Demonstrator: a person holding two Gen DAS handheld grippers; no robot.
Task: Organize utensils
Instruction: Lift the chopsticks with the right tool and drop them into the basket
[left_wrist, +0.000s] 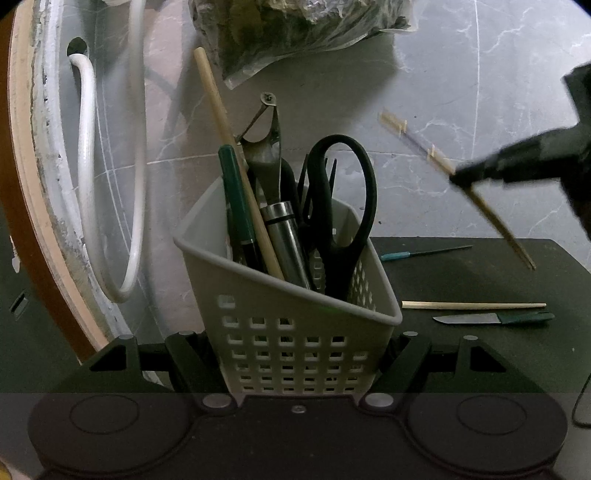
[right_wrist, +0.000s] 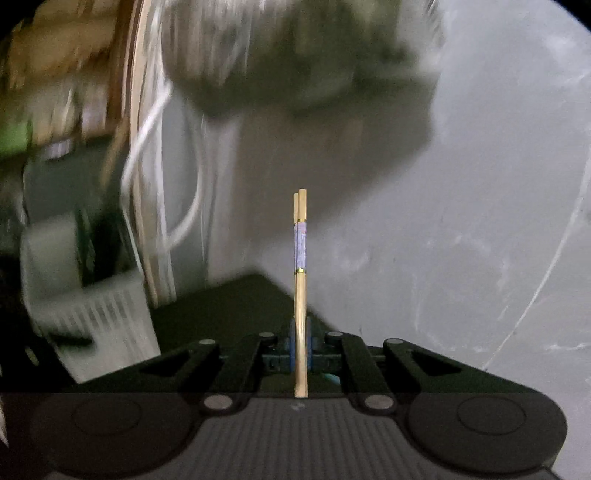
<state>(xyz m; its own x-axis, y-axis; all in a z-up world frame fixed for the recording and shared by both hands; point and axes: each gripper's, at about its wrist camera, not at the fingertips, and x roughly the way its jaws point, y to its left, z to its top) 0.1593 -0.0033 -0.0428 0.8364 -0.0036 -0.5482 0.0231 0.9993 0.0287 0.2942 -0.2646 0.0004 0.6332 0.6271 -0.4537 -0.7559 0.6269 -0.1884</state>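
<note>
My left gripper (left_wrist: 295, 354) is shut on the grey perforated utensil basket (left_wrist: 291, 332), gripping its lower wall from both sides. The basket holds black scissors (left_wrist: 347, 206), a steel peeler (left_wrist: 273, 177), a green-handled tool (left_wrist: 236, 199) and a wooden chopstick (left_wrist: 236, 155). My right gripper (right_wrist: 301, 343) is shut on a pair of wooden chopsticks (right_wrist: 301, 295) with a purple band, held upright. In the left wrist view it (left_wrist: 461, 175) hovers right of the basket with the chopsticks (left_wrist: 491, 214) angled down. The basket (right_wrist: 96, 310) shows blurred at left in the right wrist view.
On the dark mat (left_wrist: 480, 280) lie a single chopstick (left_wrist: 472, 305), a green-handled knife (left_wrist: 491, 318) and a thin teal-handled tool (left_wrist: 424, 253). A plastic bag (left_wrist: 295, 33) lies behind on the marble floor. A white hose (left_wrist: 88, 155) hangs at left.
</note>
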